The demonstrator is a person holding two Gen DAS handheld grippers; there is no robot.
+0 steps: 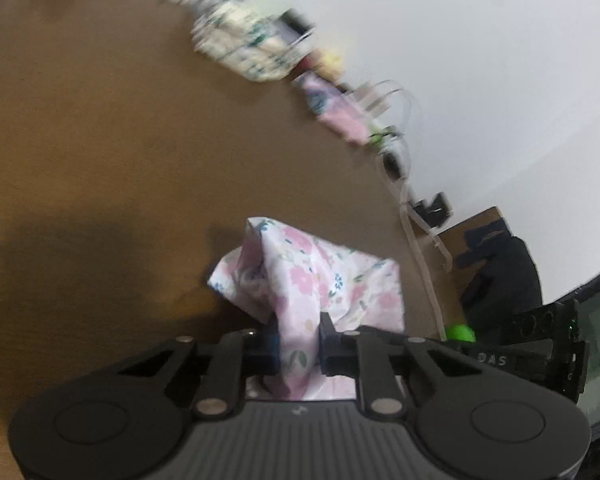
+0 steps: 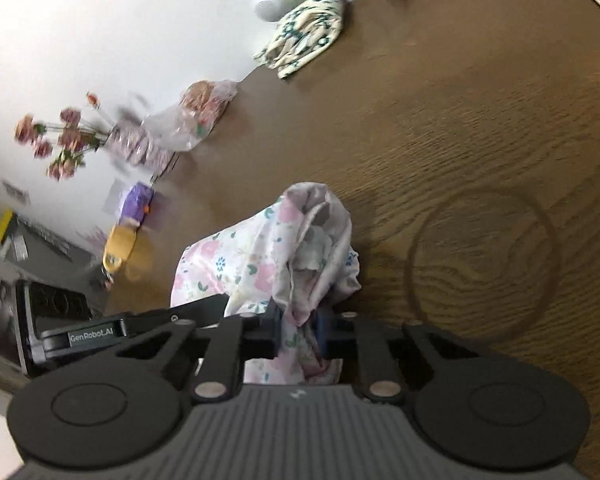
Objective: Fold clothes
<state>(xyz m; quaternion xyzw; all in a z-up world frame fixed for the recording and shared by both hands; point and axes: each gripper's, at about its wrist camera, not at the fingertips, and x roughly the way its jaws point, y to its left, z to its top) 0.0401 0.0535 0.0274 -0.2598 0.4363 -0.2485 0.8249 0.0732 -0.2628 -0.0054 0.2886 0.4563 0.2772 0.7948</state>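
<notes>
We hold the floral garment [image 1: 312, 280] with both claws: the left claw [image 1: 300, 346] is clenched on a bunch of the pink-flowered cloth, and the right claw [image 2: 298, 334] is clenched on another bunch of it [image 2: 268, 264]. The garment hangs crumpled over the brown wooden bench [image 2: 480, 140], and we cannot tell if its lower part touches the surface. We see no flat layer and no clean crease, so we judge that the folding of this piece is only at its start: it must be spread out first, then folded. Near the wall lie a green-patterned cloth [image 2: 304, 36] and a pink cloth [image 1: 340, 112], both not neatly folded, so more work probably remains.
</notes>
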